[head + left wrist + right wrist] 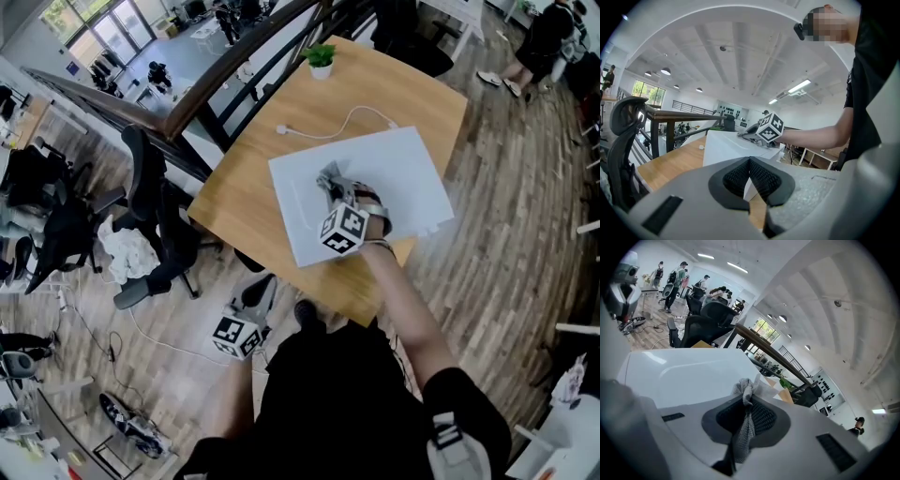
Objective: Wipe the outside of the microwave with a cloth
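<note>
Right hand-held gripper (330, 181), arm (403, 300) outstretched, holds cloth (744, 389) against microwave (403, 164) top.

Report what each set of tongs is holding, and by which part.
Right tongs grip the grey cloth by a bunched fold, its end poking out over the microwave. Left tongs are shut on nothing.

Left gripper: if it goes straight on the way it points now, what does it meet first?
Probably the white microwave: the left gripper, tongs shut and empty, points at its near wall over the edge of the wooden table. Nothing shows between them, but depth is unclear.
</note>
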Motion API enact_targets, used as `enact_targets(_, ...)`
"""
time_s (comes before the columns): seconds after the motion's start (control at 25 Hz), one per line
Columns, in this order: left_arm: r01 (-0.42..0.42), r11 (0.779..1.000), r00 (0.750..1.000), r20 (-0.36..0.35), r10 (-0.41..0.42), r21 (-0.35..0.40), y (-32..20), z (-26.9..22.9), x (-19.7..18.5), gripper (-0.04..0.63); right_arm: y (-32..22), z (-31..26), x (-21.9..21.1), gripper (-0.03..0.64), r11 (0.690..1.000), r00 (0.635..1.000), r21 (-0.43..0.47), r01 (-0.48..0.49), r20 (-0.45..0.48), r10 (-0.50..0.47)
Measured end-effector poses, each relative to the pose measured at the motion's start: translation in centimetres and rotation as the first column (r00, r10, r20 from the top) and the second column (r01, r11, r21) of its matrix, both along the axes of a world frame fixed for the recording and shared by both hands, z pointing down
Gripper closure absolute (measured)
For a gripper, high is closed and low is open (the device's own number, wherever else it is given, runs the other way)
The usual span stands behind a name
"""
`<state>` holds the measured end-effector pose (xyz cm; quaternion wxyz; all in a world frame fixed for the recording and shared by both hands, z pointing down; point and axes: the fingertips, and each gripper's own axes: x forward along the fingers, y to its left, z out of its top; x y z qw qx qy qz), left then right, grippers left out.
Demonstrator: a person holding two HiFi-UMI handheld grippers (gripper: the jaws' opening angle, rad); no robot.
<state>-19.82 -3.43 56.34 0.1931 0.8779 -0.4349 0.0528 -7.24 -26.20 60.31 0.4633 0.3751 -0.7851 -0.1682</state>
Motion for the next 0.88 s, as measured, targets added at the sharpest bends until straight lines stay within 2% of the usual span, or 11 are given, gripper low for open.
enact_targets(0.88, 0.056, 0.998, 0.998, 0.015, -0.056, 0.014, -3.1, -0.7, 7.6, 0.595, -3.9, -0.1, 13.6, 0.595, 0.998, 0.998, -0.016, -0.06, 0.018, 0.06)
